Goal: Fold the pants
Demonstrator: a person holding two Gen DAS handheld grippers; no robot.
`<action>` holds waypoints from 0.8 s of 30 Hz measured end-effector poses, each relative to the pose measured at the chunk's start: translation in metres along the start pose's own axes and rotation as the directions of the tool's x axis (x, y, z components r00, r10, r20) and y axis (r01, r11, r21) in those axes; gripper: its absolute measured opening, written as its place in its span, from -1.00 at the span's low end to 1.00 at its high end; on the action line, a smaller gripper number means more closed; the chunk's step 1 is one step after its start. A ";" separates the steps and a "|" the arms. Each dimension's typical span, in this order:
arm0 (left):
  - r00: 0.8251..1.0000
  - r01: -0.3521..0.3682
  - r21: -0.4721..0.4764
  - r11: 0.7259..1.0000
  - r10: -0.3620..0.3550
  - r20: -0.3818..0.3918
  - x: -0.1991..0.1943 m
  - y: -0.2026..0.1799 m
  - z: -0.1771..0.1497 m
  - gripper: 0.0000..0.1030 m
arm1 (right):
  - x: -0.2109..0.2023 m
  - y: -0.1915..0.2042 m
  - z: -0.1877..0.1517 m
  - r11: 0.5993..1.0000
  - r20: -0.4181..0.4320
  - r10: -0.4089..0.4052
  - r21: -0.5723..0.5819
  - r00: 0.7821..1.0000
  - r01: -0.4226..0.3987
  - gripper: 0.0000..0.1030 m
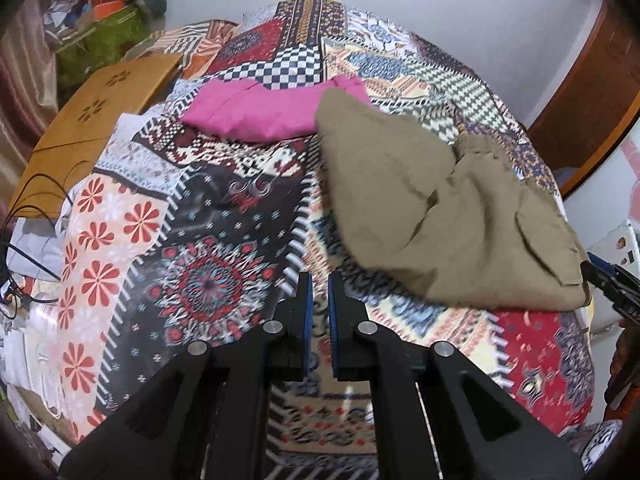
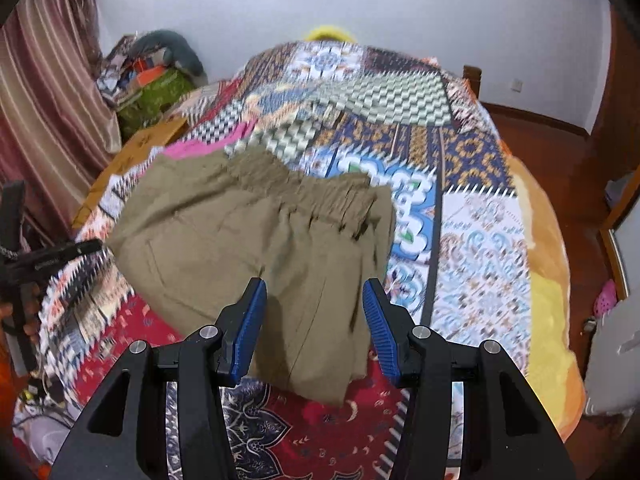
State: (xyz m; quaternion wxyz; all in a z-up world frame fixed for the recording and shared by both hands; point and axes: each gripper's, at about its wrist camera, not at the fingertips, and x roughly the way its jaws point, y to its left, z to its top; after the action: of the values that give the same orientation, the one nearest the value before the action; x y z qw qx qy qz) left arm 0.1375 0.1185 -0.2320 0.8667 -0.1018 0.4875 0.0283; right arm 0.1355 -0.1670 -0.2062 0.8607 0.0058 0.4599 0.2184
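1. On the bed [image 2: 480, 240], under a patchwork-print cover, lie the khaki pants [image 2: 256, 240]; centre of frame in rt wrist view, centre-right in lt wrist view [image 1: 432, 208].
2. Pants partly folded, lying in overlapping layers. Gathered waistband runs across upper part of garment in rt view; flap pocket shows near lower right edge in lt view.
3. Right gripper [image 2: 315, 292]: jaws wide apart, blue pads facing each other, nothing between them. Pants' near edge lies below and between the jaws in frame; contact w/ cloth cannot be told.
4. Left gripper [image 1: 318, 282]: jaws near together, narrow gap showing, nothing clamped. Sits lower centre of frame over bare cover, just left of pants' near edge, not touching cloth.
5. Rt gripper also shows at right edge of lt view, beside pants' lower right corner. Lt gripper shows at left edge of rt view, beside pants' left edge.
6. Pink garment [image 1: 272, 112] lies on bed past the pants, upper centre in lt view; khaki edge overlaps its right end. In rt view only a pink strip visible, upper left of pants.
7. Wooden panel [image 1: 92, 128] w/ flower cut-outs at left of bed. Striped curtain [image 2: 48, 92] at far left. Heap of bags/cloth [image 2: 156, 76] in upper left corner by wall.
8. Both views motion-blurred in parts; fine detail of cover pattern unclear.
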 end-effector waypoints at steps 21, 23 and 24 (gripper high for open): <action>0.981 0.183 0.283 0.942 -0.192 0.005 0.017 -0.118 0.083 -0.59 | 0.009 0.007 0.044 0.997 0.103 0.002 -0.076 0.995 0.006 -0.10; 0.978 0.207 0.294 0.933 -0.209 -0.026 0.031 -0.129 0.088 -0.59 | 0.015 0.005 0.051 0.997 0.107 0.008 -0.077 0.994 0.000 -0.16; 0.977 0.213 0.302 0.929 -0.211 -0.041 0.040 -0.136 0.089 -0.59 | 0.018 0.003 0.053 0.997 0.105 0.012 -0.076 0.994 -0.004 -0.23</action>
State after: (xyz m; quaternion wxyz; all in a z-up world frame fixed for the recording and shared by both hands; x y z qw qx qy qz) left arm 0.2532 0.0019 -0.2013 0.8681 -0.0189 0.4754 -0.1412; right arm 0.1854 -0.1467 -0.1894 0.8823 -0.0136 0.4054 0.2388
